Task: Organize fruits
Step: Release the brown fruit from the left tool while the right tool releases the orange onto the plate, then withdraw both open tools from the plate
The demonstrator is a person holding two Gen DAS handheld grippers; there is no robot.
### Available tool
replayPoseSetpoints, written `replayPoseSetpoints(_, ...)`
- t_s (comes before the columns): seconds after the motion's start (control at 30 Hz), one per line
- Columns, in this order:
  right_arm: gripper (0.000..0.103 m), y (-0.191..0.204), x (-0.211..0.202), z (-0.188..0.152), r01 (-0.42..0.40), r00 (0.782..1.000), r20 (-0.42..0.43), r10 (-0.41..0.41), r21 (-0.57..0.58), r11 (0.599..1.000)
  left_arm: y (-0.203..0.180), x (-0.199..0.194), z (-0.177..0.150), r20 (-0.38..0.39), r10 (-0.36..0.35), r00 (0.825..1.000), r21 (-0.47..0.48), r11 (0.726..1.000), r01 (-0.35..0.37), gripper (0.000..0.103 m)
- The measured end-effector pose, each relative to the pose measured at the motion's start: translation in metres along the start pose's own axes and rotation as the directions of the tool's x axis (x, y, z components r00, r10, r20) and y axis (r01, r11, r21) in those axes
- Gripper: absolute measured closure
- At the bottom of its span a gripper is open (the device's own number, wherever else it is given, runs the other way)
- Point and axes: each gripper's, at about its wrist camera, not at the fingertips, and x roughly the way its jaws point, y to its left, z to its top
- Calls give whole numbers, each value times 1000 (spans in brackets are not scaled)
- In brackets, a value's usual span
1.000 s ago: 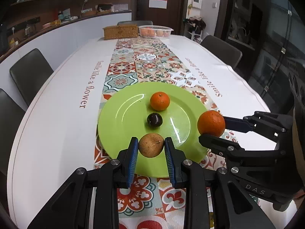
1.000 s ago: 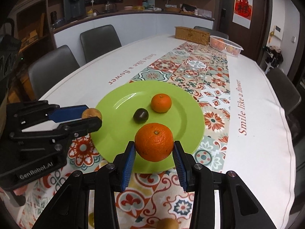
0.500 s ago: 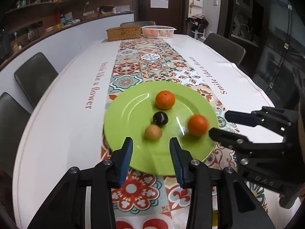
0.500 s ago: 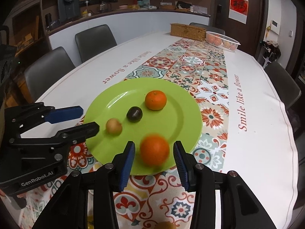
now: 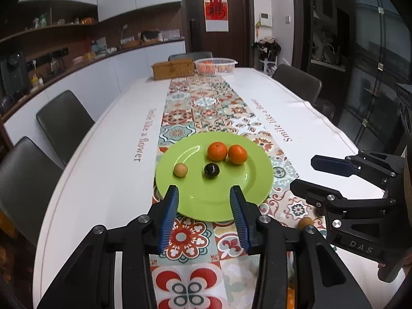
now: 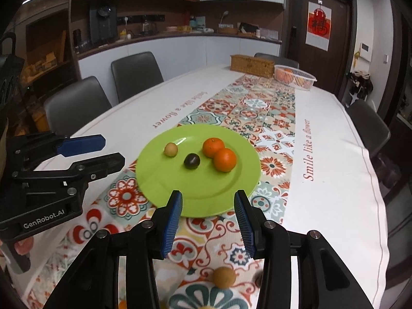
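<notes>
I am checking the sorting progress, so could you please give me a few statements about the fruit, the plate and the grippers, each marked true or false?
1. The round green plate holds four fruits. True.
2. The two oranges on it touch each other. True.
3. The left gripper is shut on the small tan fruit. False: it is open, and that fruit lies on the plate.
4. The dark round fruit sits off the plate, on the patterned runner. False: it is on the plate.
5. The right gripper is open and empty. True.

Four fruits (image 5: 216,151) on plate (image 5: 206,200) — centred.
</notes>
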Motion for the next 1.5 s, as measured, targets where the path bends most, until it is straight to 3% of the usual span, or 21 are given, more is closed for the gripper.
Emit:
replayPoseSetpoints(0.23, 55, 5, -43, -5, -1, 998, 62, 1, 0, 1000, -11, -40, -9, 54, 3, 999, 3, 1000, -3, 50)
replayPoseSetpoints(0.37, 47, 11, -64, -10, 8, 995, 97, -8, -4, 1000, -18, -60, -15, 79, 2, 997, 9, 1000, -3, 45)
replayPoseSetpoints(0.77, 46, 27, -113, -43, 28, 989, 144, -23, -32, 999, -31, -97, -51, 98, -13, 995, 2, 1000, 13, 42)
replayPoseSetpoints(1.13, 46, 38, -130, -76, 22, 990, 139, -14, -56, 998, -50, -117, -84, 114, -27, 993, 54, 998, 21, 37)
replayPoseSetpoints(1.5, 46, 37, -115, -108, 10, 998, 64, -5, -83, 996, -65, -98, -113, 60, -89, 994, 102, 991, 83, 37)
